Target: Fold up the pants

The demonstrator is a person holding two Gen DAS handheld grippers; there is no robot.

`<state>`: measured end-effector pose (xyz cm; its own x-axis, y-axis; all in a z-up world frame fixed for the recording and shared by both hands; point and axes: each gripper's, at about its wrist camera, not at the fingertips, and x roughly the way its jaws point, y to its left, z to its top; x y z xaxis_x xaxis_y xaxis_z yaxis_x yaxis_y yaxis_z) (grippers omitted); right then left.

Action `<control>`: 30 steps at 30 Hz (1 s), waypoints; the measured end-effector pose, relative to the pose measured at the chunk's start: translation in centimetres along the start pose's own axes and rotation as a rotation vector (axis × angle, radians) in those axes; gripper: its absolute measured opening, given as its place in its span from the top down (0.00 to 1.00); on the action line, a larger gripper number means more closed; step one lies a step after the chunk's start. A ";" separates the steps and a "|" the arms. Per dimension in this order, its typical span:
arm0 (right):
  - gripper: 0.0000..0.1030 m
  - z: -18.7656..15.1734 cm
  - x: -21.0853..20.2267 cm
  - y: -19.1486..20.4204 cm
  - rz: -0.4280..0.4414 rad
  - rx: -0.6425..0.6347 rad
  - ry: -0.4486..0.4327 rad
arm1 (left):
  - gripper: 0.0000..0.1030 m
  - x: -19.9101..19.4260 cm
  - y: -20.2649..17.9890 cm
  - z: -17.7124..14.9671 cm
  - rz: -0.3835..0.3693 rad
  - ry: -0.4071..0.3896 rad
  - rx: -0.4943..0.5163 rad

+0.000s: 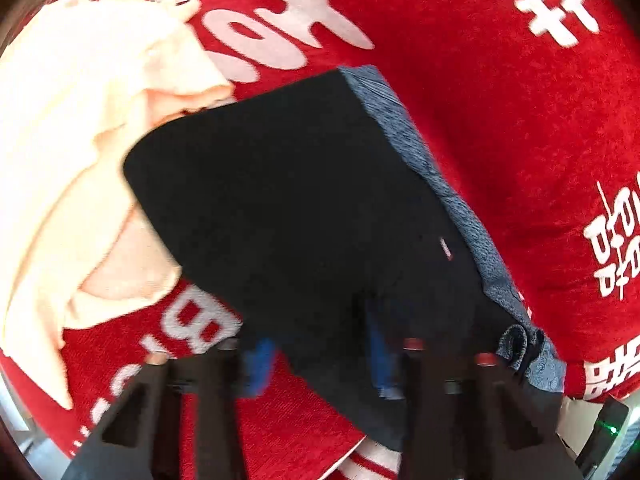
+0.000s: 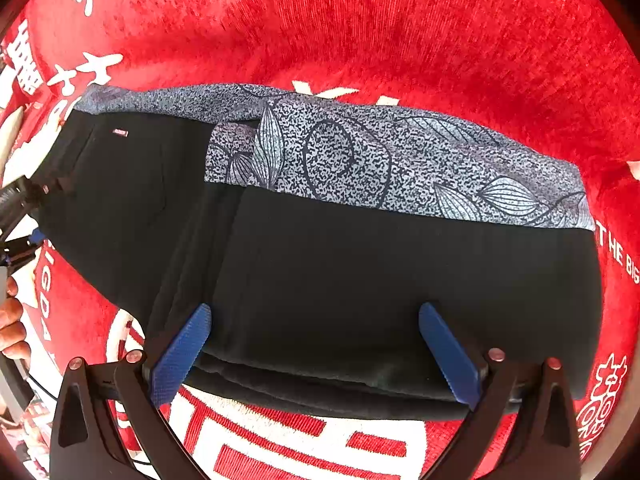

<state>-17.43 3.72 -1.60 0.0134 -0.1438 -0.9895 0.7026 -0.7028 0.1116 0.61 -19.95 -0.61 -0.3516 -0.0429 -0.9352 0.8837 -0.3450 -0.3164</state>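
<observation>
Red plush cloth with white printed lettering (image 2: 360,24) covers the whole surface under both cameras. On the left wrist view the left tongs (image 1: 318,354) point steeply down with their blue pads drawn in close on the near edge of the folded black pants (image 1: 288,208); the dark fabric lies between and over the pads, which appear to pinch it, though blur keeps the contact from being sure. On the right wrist view the right tongs (image 2: 316,344) point straight down with their two blue ribbed pads set wide apart, the near folded edge of the pants (image 2: 360,272) lying between them, and neither pad plainly presses the cloth. The pants lie folded into a broad dark block in the middle of the red cloth, with a grey-blue speckled panel printed with leaf outlines (image 2: 360,156) running along their far edge and a small pale tag (image 2: 120,133) on the far left part. Beyond the pants, on the left of the left wrist view, a crumpled pale peach garment (image 1: 80,152) lies partly tucked under their corner. At the left rim of the right wrist view a person's fingers (image 2: 12,328) show.
</observation>
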 end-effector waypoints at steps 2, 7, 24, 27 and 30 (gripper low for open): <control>0.00 0.6 0.0 -0.1 0.009 0.000 0.034 | 0.73 -0.4 0.0 0.0 -0.009 -0.005 0.003; 0.00 2.5 -1.9 0.0 0.098 0.059 0.047 | 0.75 -2.0 -3.0 -1.0 0.082 -0.082 0.167; 0.00 18.2 -7.0 19.7 0.322 -0.258 0.263 | 0.76 -3.0 -7.3 -3.9 0.279 -0.185 0.427; 0.00 19.2 -5.5 24.7 0.281 -0.377 0.361 | 0.76 -3.0 -7.3 -4.1 0.298 -0.189 0.445; 0.00 19.1 -3.5 28.8 0.211 -0.474 0.459 | 0.76 -2.9 -7.4 -4.3 0.313 -0.188 0.454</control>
<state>-10.84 -29.29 6.81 0.4102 0.1386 -0.9014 0.8855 -0.2970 0.3573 -3.53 -13.23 3.78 -0.1810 -0.3591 -0.9156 0.7477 -0.6550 0.1092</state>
